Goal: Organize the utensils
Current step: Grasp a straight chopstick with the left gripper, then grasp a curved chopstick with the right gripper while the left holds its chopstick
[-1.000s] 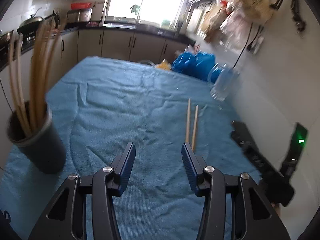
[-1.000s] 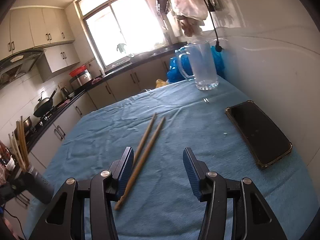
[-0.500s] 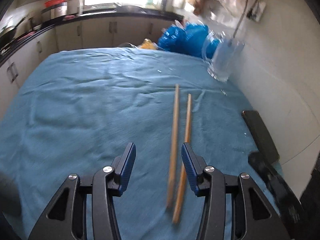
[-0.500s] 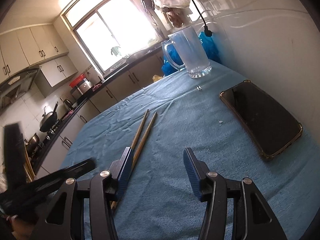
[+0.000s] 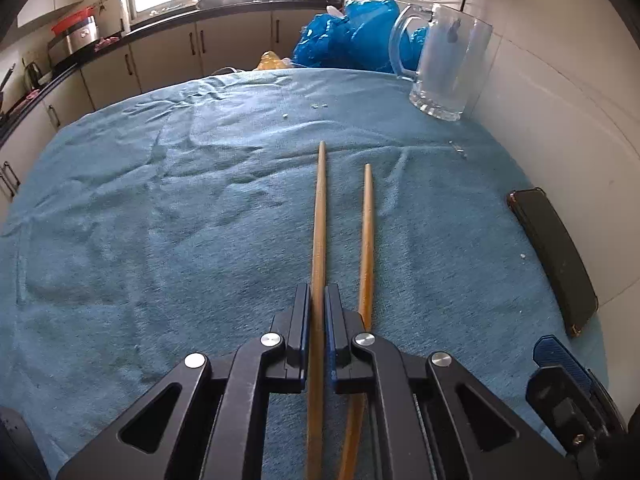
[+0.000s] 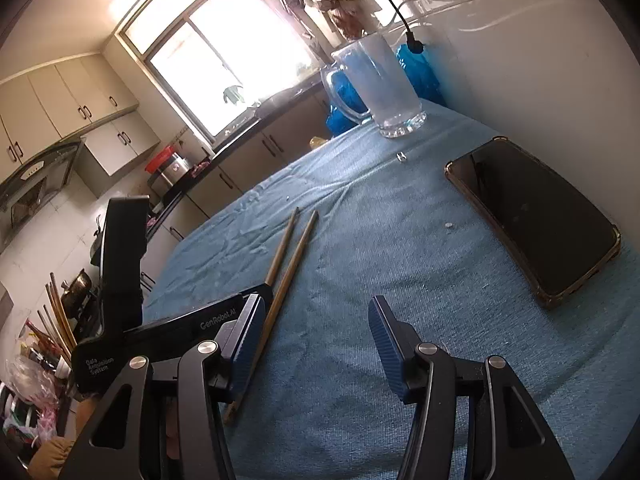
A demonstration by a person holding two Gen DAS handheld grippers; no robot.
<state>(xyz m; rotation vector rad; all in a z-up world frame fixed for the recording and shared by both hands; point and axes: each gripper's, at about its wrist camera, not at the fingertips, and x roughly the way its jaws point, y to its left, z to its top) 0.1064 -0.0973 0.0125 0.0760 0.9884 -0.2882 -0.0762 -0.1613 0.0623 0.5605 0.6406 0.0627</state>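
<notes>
Two wooden chopsticks lie side by side on the blue cloth. My left gripper (image 5: 318, 294) is shut on the left chopstick (image 5: 320, 216), low over the cloth. The right chopstick (image 5: 367, 232) lies free just beside it and passes under the right finger. In the right wrist view both chopsticks (image 6: 296, 252) show, with the left gripper's black body (image 6: 180, 324) over their near ends. My right gripper (image 6: 316, 336) is open and empty, above the cloth to the right of the chopsticks.
A glass mug (image 5: 444, 68) stands at the far right by the wall, blue bags (image 5: 348, 40) behind it. A black phone (image 6: 536, 216) lies on the cloth at the right. More chopsticks (image 6: 56, 312) stand at the far left of the right wrist view.
My left gripper swung right from the dark utensil holder to the two chopsticks, came down and shut on the left one. My right gripper stayed open, tilting slightly.
</notes>
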